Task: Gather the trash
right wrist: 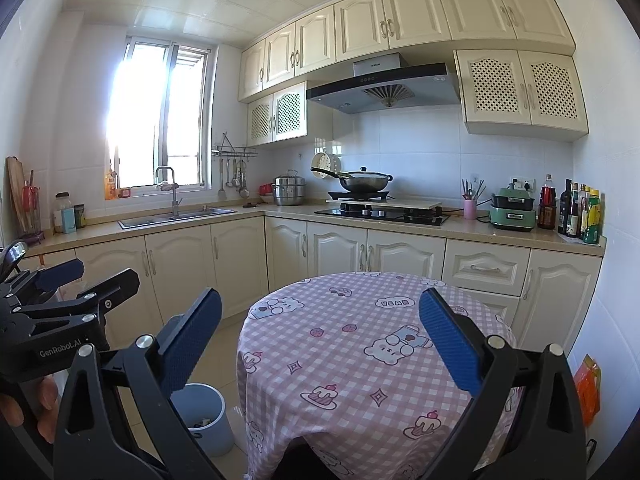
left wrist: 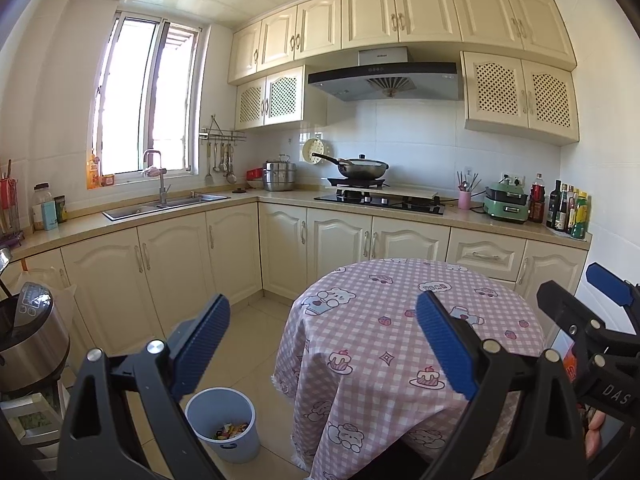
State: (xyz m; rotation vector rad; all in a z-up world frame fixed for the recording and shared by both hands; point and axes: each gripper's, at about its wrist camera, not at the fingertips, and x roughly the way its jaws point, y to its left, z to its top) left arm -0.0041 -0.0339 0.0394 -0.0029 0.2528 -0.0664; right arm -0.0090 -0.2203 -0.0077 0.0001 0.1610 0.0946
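We count one round table (left wrist: 400, 320) in a pink checked cloth at about 5 o'clock, and one pale blue trash bin (left wrist: 222, 420) at 7 o'clock with a small heap of wrappers (left wrist: 230, 430) inside, too jumbled to count. Up at 12 o'clock there's one wok (left wrist: 362, 168) on the one hob (left wrist: 380, 202), plus one steamer pot (left wrist: 279, 176) beside it. One sink (left wrist: 168, 204) at 10 o'clock.

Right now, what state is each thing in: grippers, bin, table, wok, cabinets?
Left gripper: open, holding nothing.
Right gripper: open, holding nothing.
Bin: upright on the floor beside the table, wrappers inside.
Table: covered by a pink checked cloth, no trash visible on top.
Wok: on the stove, lid on.
Cabinets: doors shut.
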